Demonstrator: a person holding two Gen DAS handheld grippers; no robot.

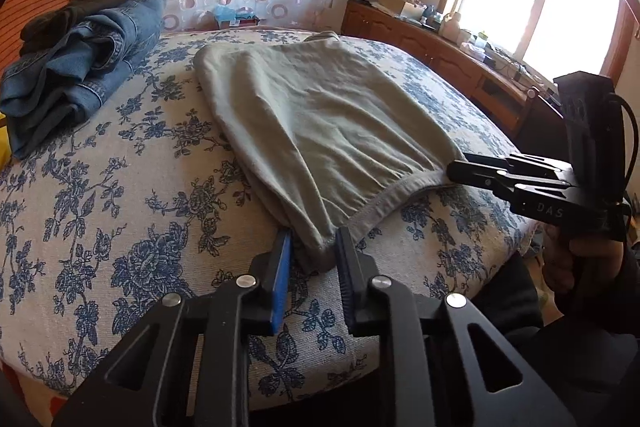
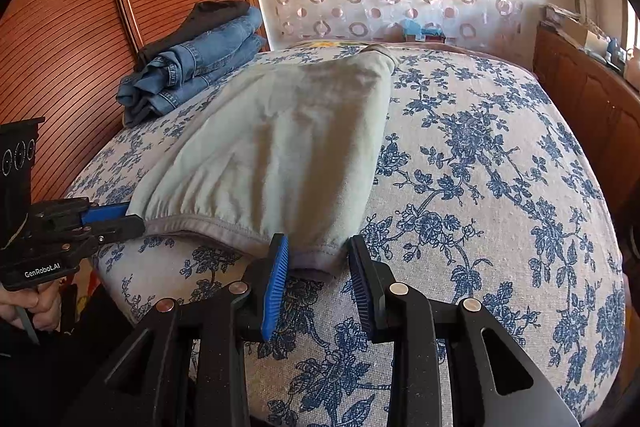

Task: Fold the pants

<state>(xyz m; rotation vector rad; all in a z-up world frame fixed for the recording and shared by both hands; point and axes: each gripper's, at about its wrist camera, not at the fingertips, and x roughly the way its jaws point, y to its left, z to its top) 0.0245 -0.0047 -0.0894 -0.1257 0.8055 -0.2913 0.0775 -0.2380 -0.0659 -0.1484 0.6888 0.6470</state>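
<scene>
Grey-green pants [image 1: 316, 115] lie folded on the floral bed, hem end toward me; they also show in the right wrist view [image 2: 280, 147]. My left gripper [image 1: 314, 243] is open, its jaws standing either side of the near left corner of the hem. It shows in the right wrist view [image 2: 120, 217] at that corner. My right gripper [image 2: 318, 251] is open, its jaws standing either side of the near right corner. It shows in the left wrist view [image 1: 460, 167] at the hem's right end.
A stack of folded blue jeans [image 1: 80, 67] with a dark garment on top sits at the bed's far left, also in the right wrist view [image 2: 192, 63]. A wooden cabinet [image 1: 440, 43] with clutter runs along the right under a window. The bed edge [image 1: 360, 367] is close below.
</scene>
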